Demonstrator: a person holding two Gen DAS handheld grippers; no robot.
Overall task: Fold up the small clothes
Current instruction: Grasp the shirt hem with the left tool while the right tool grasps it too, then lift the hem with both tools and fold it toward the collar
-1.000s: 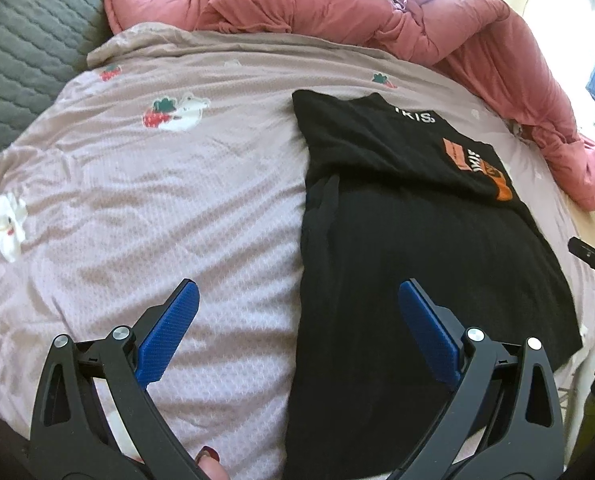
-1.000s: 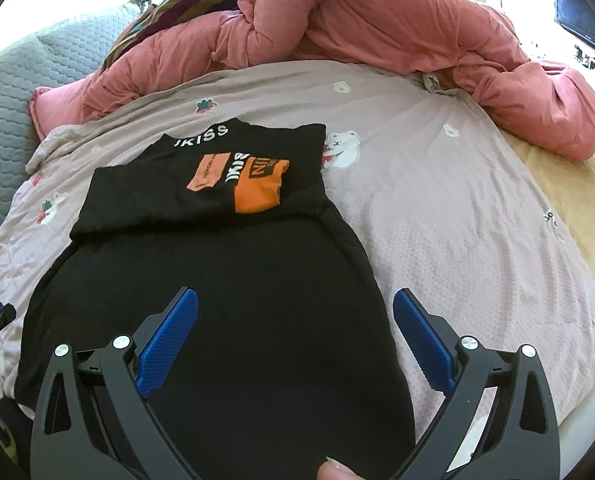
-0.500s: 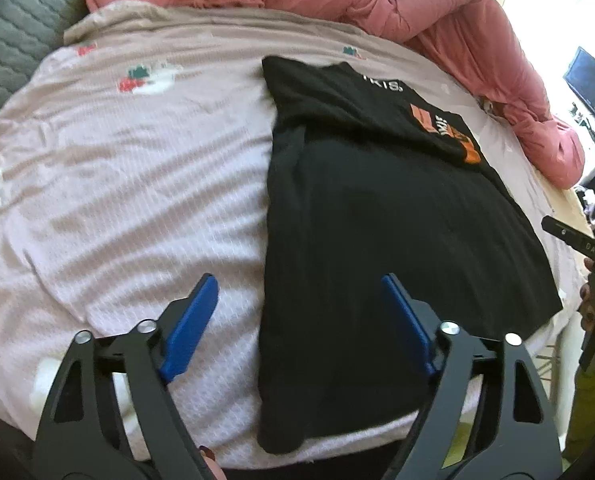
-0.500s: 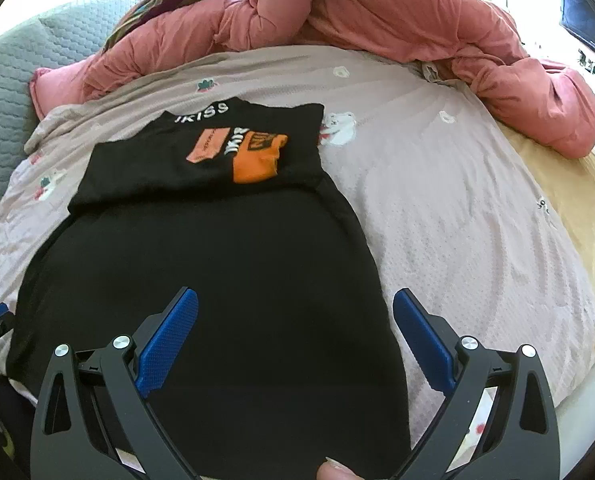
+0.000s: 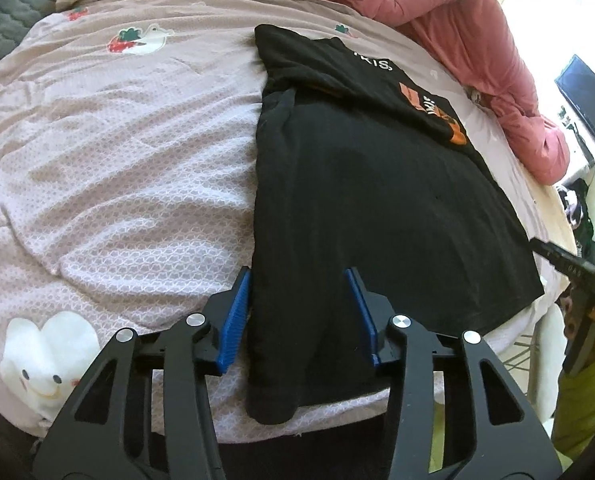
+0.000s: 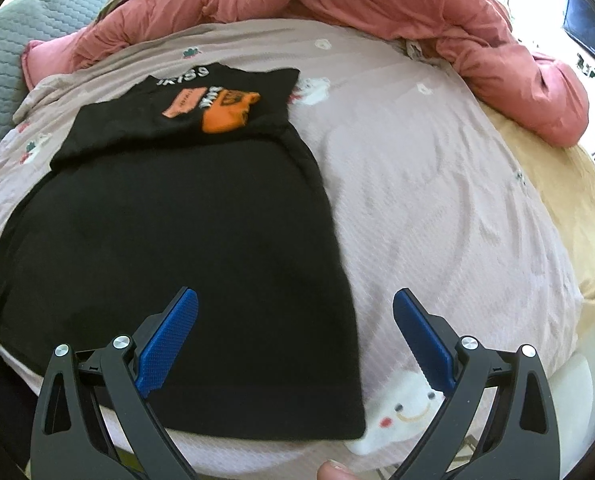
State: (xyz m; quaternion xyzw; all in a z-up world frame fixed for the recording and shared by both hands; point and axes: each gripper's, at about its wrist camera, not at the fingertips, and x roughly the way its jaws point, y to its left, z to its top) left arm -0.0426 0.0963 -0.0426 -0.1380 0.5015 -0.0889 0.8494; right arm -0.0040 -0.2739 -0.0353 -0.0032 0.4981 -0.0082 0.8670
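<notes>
A black shirt (image 5: 377, 200) lies flat on the pale pink bed sheet (image 5: 117, 160), its top part folded down so an orange print (image 5: 433, 108) faces up. My left gripper (image 5: 297, 276) points down at the shirt's near left corner. Its jaws are closing, with the shirt's left edge and a strip of fabric between the blue pads; the pads do not visibly press the cloth. In the right wrist view the shirt (image 6: 177, 220) fills the left half. My right gripper (image 6: 295, 294) hangs wide open over the near right corner, its left pad above the cloth and its right pad above the sheet.
A bunched pink duvet (image 5: 457, 20) lies along the far side of the bed, with a grey quilted headboard (image 5: 9, 12) at far left. A yellow blanket (image 6: 569, 200) covers the bed's right side. The front edge of the bed runs just below both grippers.
My left gripper's jaws have narrowed from wide open to a small gap around the shirt's left edge. Both grippers came lower and closer to the near hem. The right jaws stayed wide.
</notes>
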